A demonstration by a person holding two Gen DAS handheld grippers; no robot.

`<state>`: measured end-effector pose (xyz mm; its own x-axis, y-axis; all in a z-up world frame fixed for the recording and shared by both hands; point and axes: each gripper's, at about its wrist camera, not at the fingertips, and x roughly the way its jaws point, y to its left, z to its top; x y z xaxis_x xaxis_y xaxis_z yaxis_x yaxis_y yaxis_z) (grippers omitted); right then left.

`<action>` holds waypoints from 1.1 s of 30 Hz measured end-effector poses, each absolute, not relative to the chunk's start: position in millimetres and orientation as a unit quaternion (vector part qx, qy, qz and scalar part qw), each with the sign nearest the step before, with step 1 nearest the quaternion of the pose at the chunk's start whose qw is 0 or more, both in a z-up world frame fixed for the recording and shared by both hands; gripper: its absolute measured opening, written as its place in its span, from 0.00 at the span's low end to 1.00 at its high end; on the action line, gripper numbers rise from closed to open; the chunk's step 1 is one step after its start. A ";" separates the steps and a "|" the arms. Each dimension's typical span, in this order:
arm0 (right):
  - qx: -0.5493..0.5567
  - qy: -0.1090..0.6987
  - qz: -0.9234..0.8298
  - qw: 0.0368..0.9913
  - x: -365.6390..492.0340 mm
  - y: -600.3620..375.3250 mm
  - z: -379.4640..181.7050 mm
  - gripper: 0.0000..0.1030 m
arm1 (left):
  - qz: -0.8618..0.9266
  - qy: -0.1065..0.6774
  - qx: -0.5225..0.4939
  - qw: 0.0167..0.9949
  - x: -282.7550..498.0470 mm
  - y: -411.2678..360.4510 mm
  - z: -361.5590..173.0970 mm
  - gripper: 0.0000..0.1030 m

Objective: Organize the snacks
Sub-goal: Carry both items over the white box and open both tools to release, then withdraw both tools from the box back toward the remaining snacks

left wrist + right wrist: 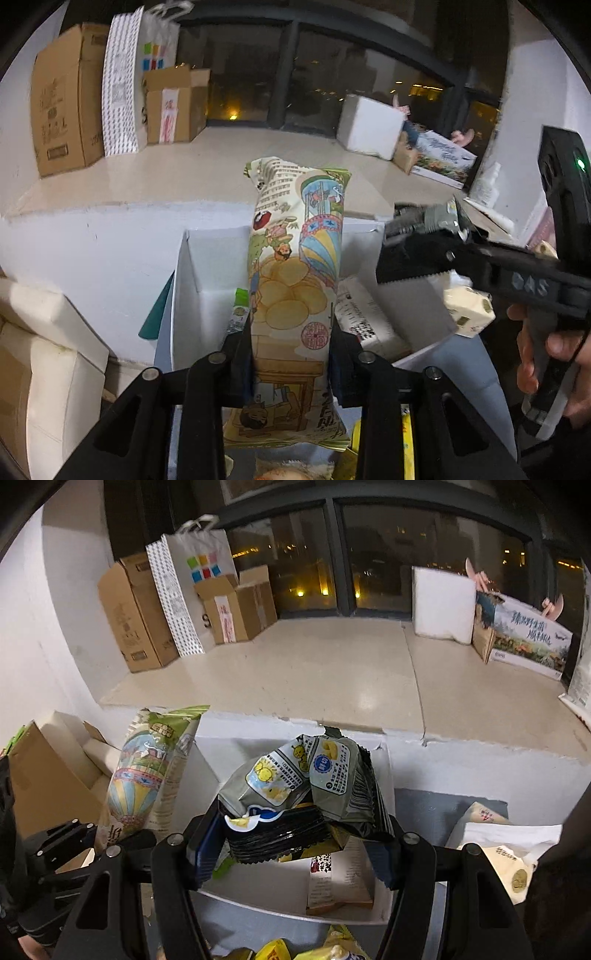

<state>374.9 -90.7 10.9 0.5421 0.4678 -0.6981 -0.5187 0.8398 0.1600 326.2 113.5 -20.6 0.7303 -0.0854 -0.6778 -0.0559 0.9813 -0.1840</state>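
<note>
My left gripper (291, 343) is shut on a tall chip bag (295, 266) with cartoon and balloon artwork, held upright above a white open box (207, 266). The same bag shows at the left of the right wrist view (147, 771). My right gripper (295, 834) is shut on a bundle of grey and black snack packets (295, 790), held over the white box (384, 904). The right gripper also appears at the right of the left wrist view (417, 240). A flat snack packet (340, 882) lies inside the box.
Cream snack packs (513, 867) lie right of the box; yellow packets (273, 950) lie near the front. A raised beige ledge (295, 672) behind holds cardboard boxes (133, 616), a paper bag (192, 590) and a white foam block (443, 605). Cardboard boxes (51, 786) stand at left.
</note>
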 end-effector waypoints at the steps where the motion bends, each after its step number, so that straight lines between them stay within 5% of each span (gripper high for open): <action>1: -0.032 0.393 0.286 0.873 377.5 -89.2 7.1 0.83 | -0.002 0.373 -0.101 0.922 330.9 116.9 -23.3 0.63; 2: -0.033 0.397 0.282 0.873 378.8 -88.5 3.0 1.00 | 0.006 0.382 -0.107 0.918 336.8 121.5 -27.1 0.90; 4: -0.041 0.378 0.267 0.886 376.7 -89.9 0.1 1.00 | 0.025 0.376 -0.117 0.919 340.2 130.0 -29.5 1.00; 16: -0.042 0.362 0.263 0.893 345.7 -108.6 6.4 1.00 | 0.027 0.368 -0.116 0.922 305.7 138.6 -13.5 1.00; 33: 0.037 0.320 0.296 0.899 162.7 -212.8 1.4 1.00 | -0.027 0.312 -0.091 0.945 122.4 78.1 -12.8 1.00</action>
<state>162.7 -212.8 1.4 0.6207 0.5555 -0.5533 -0.5083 0.8224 0.2555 122.4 78.1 -12.8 0.8041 -0.1069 -0.5848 -0.0060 0.9822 -0.1878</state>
